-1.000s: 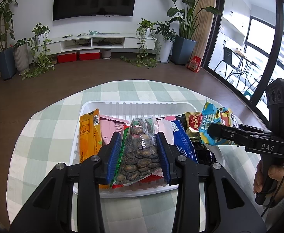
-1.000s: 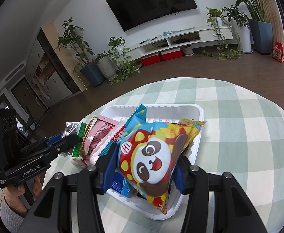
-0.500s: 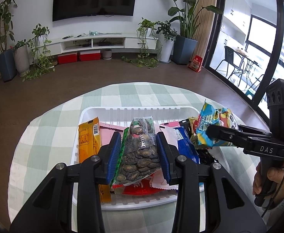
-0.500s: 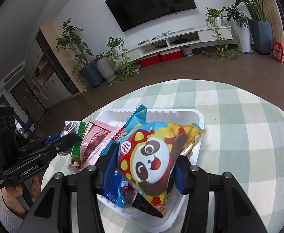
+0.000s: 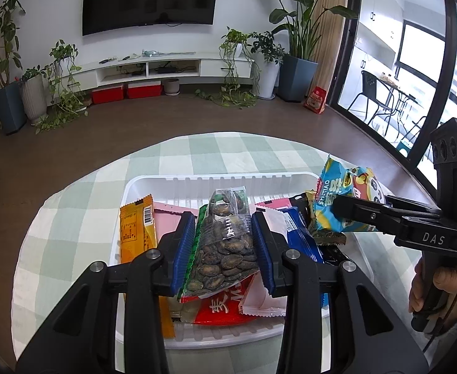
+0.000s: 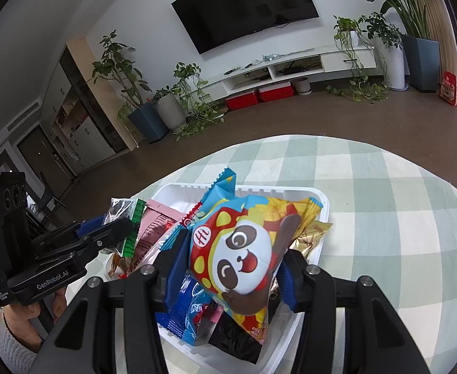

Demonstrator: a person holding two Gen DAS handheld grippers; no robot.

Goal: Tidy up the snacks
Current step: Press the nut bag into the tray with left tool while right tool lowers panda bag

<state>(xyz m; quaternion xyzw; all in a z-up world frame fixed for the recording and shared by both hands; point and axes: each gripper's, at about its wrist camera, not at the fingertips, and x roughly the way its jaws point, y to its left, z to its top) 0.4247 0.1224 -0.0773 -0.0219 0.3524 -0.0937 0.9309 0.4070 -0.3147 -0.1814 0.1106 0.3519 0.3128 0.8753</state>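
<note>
In the left wrist view, the black left gripper (image 5: 225, 246) fills the bottom of the frame. Its blue-padded fingers (image 5: 184, 249) are closed on a clear bag of dark seeds (image 5: 225, 246), held above a white tray (image 5: 197, 184) just beyond.

The tray sits on a round table with a green and white checked cloth (image 5: 81, 218). Inside it lie an orange packet (image 5: 133, 233) at the left, a pink packet (image 5: 166, 215) beside it, a red packet (image 5: 225, 307) and a white wrapper (image 5: 264, 296) near the front, and a blue packet (image 5: 300, 233) toward the right.

At the right edge of this view, a hand (image 5: 437, 283) holds the right gripper (image 5: 350, 210), reaching in from the side.

In the right wrist view, the right gripper (image 6: 231, 268) sits low in the centre. Its fingers (image 6: 175, 265) are closed on a puffy bag printed with a cartoon panda (image 6: 240, 252), lifted over the tray's right part (image 6: 322, 205). The left gripper (image 6: 109, 230) shows at the left edge with the seed bag.

Beyond the table are a wood floor, potted plants (image 5: 294, 56), a low white shelf (image 5: 166, 65) and a wall-mounted television (image 5: 150, 0).

Most snacks appear loosely heaped in the tray; two bags are lifted, and neat arranging seems largely still to do.
</note>
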